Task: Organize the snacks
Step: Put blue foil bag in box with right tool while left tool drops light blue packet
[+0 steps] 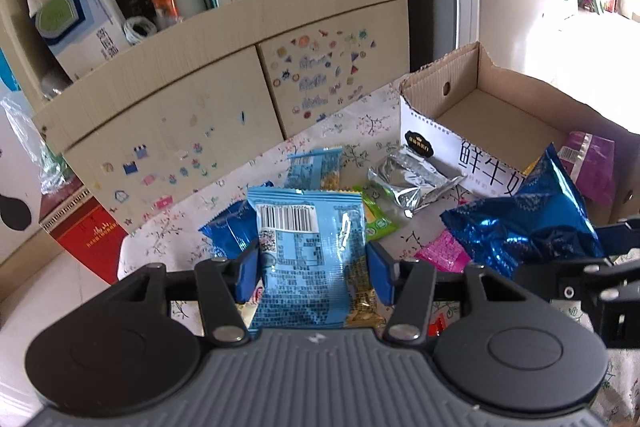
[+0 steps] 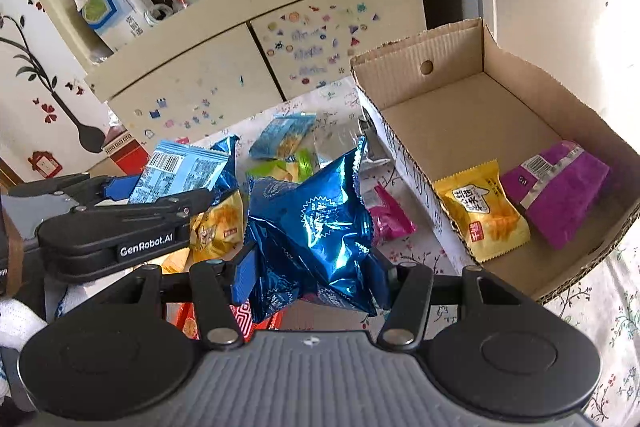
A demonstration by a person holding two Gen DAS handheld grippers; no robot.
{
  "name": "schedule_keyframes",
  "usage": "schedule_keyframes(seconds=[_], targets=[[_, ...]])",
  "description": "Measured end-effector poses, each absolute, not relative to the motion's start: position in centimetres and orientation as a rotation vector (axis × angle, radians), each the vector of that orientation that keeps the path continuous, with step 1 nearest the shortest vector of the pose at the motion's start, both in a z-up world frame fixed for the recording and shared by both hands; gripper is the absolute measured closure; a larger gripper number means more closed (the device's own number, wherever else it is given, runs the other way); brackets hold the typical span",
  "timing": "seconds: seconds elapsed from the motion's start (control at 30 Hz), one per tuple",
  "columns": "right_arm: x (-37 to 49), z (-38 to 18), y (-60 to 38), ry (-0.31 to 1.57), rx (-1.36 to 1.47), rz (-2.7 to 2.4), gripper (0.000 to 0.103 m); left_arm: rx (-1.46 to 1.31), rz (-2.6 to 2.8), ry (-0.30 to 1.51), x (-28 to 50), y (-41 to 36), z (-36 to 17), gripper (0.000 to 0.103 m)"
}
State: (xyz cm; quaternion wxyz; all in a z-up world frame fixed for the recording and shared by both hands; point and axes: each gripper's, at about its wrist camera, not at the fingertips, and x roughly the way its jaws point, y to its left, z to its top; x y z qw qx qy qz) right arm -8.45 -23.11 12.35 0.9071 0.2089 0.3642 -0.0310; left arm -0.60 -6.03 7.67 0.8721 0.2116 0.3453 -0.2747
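We hold two snack packets above a table (image 2: 592, 311) spread with a floral cloth. Our left hand-held gripper (image 1: 313, 269) has its blue pads pressed against the sides of a light blue packet (image 1: 308, 251), barcode facing the camera, lifted clear of the heap below. Our right hand-held gripper (image 2: 310, 283) is clamped partway closed on a crumpled, shiny dark blue foil bag (image 2: 312, 227); in the left wrist view that bag (image 1: 520, 223) hangs just beside the cardboard box (image 1: 440, 83). The open box (image 2: 400, 67) sits at the right of the table and already contains a yellow packet (image 2: 482, 211) and a purple packet (image 2: 560, 187), lying side by side. Loose on the cloth lie a silver foil pack (image 1: 412, 183), a green packet (image 1: 380, 219) and a pink one (image 2: 388, 215). Behind stands a sticker-covered cabinet (image 1: 192, 115).
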Motion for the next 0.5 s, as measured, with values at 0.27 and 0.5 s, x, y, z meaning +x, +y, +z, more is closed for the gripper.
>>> schedule_keyframes(seconds=[0.27, 0.5], targets=[[-9.1, 13.2, -23.5, 0.709, 0.411, -0.065, 0.041, 0.448, -0.573, 0.678, -1.0, -6.8, 8.6, 0.049], [-10.0, 14.2, -25.0, 0.664, 0.425, -0.085, 0.041, 0.436, -0.597, 0.638, -1.6, -8.5, 9.7, 0.049]])
